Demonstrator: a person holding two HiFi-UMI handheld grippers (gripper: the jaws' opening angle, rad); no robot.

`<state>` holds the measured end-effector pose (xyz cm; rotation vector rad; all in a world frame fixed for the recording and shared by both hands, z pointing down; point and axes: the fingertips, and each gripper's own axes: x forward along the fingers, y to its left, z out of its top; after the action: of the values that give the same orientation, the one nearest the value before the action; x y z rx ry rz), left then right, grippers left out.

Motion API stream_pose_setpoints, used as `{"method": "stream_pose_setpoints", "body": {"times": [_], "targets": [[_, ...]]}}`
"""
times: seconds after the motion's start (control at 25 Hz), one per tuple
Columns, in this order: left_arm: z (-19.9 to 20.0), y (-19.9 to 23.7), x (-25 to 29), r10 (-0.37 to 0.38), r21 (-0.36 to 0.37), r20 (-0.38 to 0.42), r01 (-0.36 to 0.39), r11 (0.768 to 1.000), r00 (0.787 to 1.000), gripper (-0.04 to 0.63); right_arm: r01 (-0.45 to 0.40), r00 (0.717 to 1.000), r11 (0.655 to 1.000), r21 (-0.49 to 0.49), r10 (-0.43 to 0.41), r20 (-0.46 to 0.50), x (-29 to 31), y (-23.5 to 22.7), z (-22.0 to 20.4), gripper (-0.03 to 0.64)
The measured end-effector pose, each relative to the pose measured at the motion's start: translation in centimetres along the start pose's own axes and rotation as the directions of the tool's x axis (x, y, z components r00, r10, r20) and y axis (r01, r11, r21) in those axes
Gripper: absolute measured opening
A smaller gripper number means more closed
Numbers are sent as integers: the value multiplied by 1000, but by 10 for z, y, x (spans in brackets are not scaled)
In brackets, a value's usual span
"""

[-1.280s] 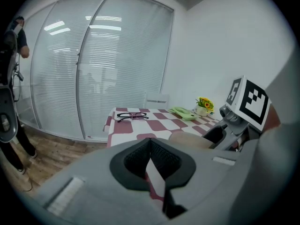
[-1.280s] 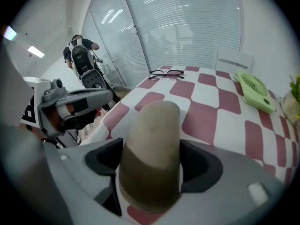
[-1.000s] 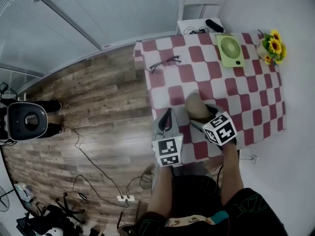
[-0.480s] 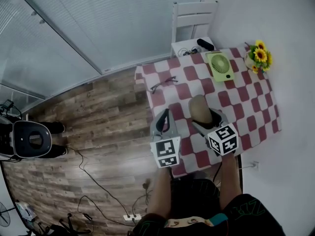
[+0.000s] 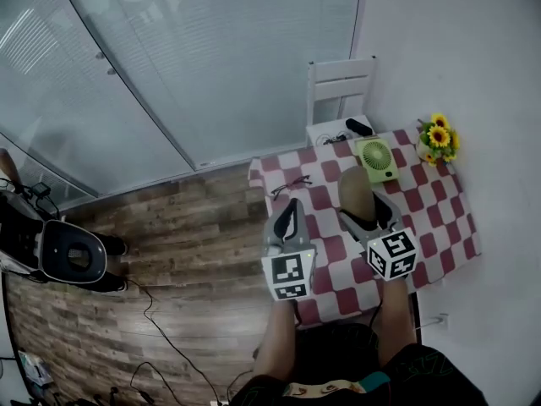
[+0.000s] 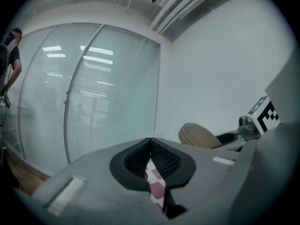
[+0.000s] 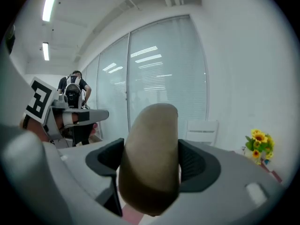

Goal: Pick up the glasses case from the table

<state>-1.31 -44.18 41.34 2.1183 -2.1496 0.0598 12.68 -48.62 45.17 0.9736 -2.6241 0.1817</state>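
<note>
In right gripper [image 7: 153, 159], one glasses case [image 7: 150, 139]

The glasses case [image 7: 150, 158] has a tan, matt, finely grained skin, like soft leatherette, without shine. The right gripper [image 7: 151, 163] and left gripper [image 6: 151, 159] have smooth, matt grey plastic shells. Their pads [image 6: 165, 162] are black and rubbery, with a fine mesh-like texture. The tablecloth [image 5: 433, 203] looks like soft checked cloth. The floor [image 5: 186, 252] is rough-grained wood planking. The fan [image 5: 376, 159] is smooth green plastic.
</note>
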Motion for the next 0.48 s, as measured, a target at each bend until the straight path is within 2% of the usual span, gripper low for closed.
{"method": "stream_pose_setpoints", "body": {"times": [0.2, 0.48], "targets": [[40, -1, -4, 32, 44, 86, -36, 998, 996, 11, 11, 991, 1000, 4, -12, 134, -13, -10, 42, 363], [61, -7, -4, 70, 78, 144, -82, 994, 987, 11, 26, 976, 999, -44, -16, 218, -29, -25, 71, 364]]}}
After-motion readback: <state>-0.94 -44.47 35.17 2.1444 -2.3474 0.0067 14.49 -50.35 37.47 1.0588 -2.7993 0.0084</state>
